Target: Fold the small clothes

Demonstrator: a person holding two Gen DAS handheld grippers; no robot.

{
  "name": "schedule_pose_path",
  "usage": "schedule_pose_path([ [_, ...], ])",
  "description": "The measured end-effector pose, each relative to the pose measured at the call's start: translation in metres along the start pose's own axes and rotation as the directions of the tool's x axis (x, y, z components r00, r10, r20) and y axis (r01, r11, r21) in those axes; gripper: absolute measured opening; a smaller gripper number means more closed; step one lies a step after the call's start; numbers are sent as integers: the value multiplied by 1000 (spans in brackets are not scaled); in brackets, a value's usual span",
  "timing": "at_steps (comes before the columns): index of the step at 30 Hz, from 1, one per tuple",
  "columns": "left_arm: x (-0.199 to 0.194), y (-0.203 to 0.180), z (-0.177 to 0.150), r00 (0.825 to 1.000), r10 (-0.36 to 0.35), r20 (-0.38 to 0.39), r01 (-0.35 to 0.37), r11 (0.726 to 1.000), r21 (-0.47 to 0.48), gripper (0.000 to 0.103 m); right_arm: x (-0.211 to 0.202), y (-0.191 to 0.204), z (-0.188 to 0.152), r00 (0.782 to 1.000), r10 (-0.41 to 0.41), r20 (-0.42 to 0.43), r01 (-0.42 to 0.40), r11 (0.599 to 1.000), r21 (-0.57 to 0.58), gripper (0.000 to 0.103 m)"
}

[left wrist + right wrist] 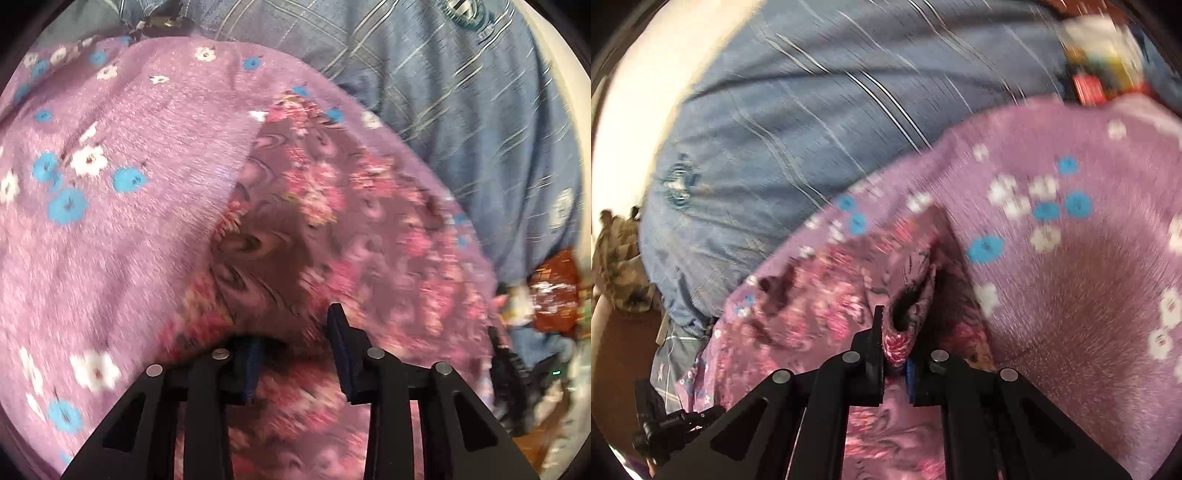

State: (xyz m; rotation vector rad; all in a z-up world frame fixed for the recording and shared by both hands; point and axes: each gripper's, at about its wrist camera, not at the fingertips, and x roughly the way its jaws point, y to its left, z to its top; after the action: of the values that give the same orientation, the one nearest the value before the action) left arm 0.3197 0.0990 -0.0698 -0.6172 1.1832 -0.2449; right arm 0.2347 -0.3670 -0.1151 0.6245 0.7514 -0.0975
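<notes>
A small mauve garment with a pink floral print point(325, 221) lies on a fuzzy purple blanket with blue and white flowers point(122, 155). My left gripper point(295, 332) is open; the garment's edge lies between and over its fingers, and the left fingertip is hidden under the cloth. In the right wrist view my right gripper point(895, 339) is shut on a bunched fold of the same garment point(827, 306), lifted off the blanket point(1071, 295). Both views are blurred by motion.
A blue plaid bedsheet point(461, 110) lies beyond the blanket; it also shows in the right wrist view point(783, 129). A brown packet point(554, 291) and clutter sit at the right. The other gripper point(672, 424) shows at lower left.
</notes>
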Motion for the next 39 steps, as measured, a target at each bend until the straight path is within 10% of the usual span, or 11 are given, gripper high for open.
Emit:
schedule_pose_path([
  [6, -26, -29, -17, 997, -64, -52, 67, 996, 56, 32, 6, -23, -7, 987, -22, -159, 32, 998, 59, 13],
  [13, -60, -55, -5, 992, 6, 125, -27, 986, 164, 52, -27, -33, 22, 1000, 22, 9, -22, 995, 101, 50],
  [16, -28, -53, 6, 977, 139, 162, -167, 971, 173, 51, 15, -15, 33, 994, -62, -94, 61, 998, -20, 47],
  [18, 6, -44, 10, 971, 207, 122, -225, 961, 160, 51, 33, 0, 33, 986, -111, -123, 97, 988, -119, 6],
  [23, 42, -46, 6, 932, 343, 117, -361, 911, 202, 48, 4, 17, 39, 993, -89, 76, 104, 971, -215, 6],
  [26, 45, -50, 2, 930, 349, 120, -367, 902, 225, 48, 44, -15, 30, 974, -190, -120, 167, 970, -174, 6],
  [29, 26, -47, -1, 951, 275, 142, -299, 934, 195, 44, 23, -15, 31, 981, -181, -69, 171, 977, -124, 17],
  [33, 38, -49, -6, 930, 340, 138, -363, 906, 218, 49, -25, 7, 22, 997, -35, 62, 44, 988, -150, 28],
  [37, 41, -56, -15, 915, 375, 149, -402, 883, 243, 51, 13, 1, -16, 976, -105, -189, 66, 977, -203, 37],
  [39, 24, -57, -24, 944, 315, 98, -330, 911, 249, 50, -10, 5, -19, 987, -99, -130, 70, 974, -214, 39],
])
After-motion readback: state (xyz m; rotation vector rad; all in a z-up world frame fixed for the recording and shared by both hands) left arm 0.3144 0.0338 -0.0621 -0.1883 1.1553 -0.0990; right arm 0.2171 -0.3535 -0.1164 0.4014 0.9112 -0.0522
